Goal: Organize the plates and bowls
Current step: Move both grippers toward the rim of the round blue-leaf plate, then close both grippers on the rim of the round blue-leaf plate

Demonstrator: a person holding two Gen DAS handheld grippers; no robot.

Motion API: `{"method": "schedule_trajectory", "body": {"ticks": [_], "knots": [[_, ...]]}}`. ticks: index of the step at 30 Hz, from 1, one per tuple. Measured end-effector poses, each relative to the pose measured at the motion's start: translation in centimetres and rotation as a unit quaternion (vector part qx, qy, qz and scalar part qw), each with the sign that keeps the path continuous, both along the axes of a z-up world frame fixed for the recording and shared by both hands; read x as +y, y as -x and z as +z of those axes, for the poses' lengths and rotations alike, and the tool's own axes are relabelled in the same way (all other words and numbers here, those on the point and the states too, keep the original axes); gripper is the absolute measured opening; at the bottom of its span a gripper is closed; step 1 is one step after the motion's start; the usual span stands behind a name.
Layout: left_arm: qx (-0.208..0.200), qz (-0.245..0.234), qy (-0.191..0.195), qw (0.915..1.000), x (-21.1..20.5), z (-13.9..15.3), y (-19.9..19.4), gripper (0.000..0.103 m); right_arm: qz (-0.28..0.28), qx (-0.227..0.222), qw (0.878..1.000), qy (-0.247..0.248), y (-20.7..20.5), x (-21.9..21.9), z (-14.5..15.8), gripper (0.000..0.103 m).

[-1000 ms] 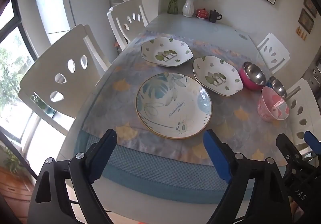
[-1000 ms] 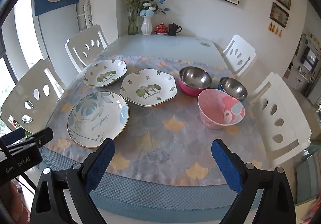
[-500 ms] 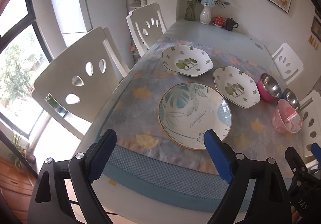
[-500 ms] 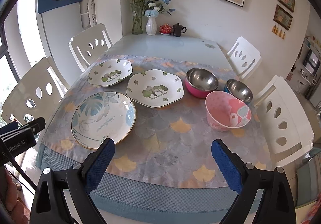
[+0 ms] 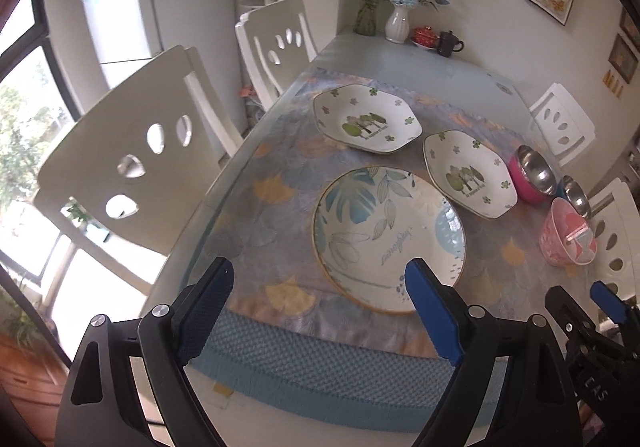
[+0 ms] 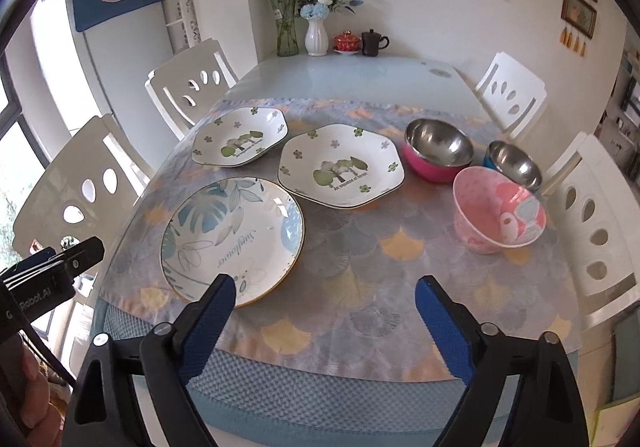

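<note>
- Nothing is stacked yet: the round white plate with blue leaf print (image 6: 234, 241) lies nearest on the counter (image 6: 360, 83), and two hexagonal white plates with green tree motifs (image 6: 340, 167) (image 6: 240, 143) lie apart behind it.
- To the right stand a pink-sided steel bowl (image 6: 438, 155), a smaller blue-sided steel bowl (image 6: 514, 165) and a pink patterned bowl (image 6: 498, 215).
- The left tongs (image 5: 320, 295) stand wide and empty before the round plate's near rim.
- The right tongs (image 6: 324, 307) hold nothing; their jaws are closing slightly from wide.
- This looks like the approach step. Next, one pair of tongs must catch a plate's rim, which sits low on the cloth, so a shallow angle seems needed.
</note>
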State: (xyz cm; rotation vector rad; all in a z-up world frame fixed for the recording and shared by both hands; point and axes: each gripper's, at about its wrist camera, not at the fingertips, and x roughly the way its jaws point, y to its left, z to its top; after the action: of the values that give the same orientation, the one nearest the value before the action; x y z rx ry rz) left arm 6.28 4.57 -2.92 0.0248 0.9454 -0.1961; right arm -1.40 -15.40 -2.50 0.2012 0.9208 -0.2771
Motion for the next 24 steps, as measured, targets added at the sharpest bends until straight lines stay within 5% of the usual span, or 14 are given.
{"method": "schedule_trajectory", "body": {"ticks": [14,20,24], "knots": [[-0.003,-0.047,-0.002,0.9989,-0.6,-2.4,-4.8,0.086,-0.025,0.019,0.999,-0.009,-4.8,0.0,-3.3,0.085],[0.018,-0.063,-0.009,0.9978,-0.8,-5.4,-7.6,0.085,-0.015,0.035,0.997,-0.068,-7.3,-0.7,-7.3,0.070],[0.044,-0.076,0.002,0.9961,-1.2,-7.7,-9.3,0.074,-0.016,0.048,0.995,-0.089,-8.9,-1.0,-9.6,0.057]]}}
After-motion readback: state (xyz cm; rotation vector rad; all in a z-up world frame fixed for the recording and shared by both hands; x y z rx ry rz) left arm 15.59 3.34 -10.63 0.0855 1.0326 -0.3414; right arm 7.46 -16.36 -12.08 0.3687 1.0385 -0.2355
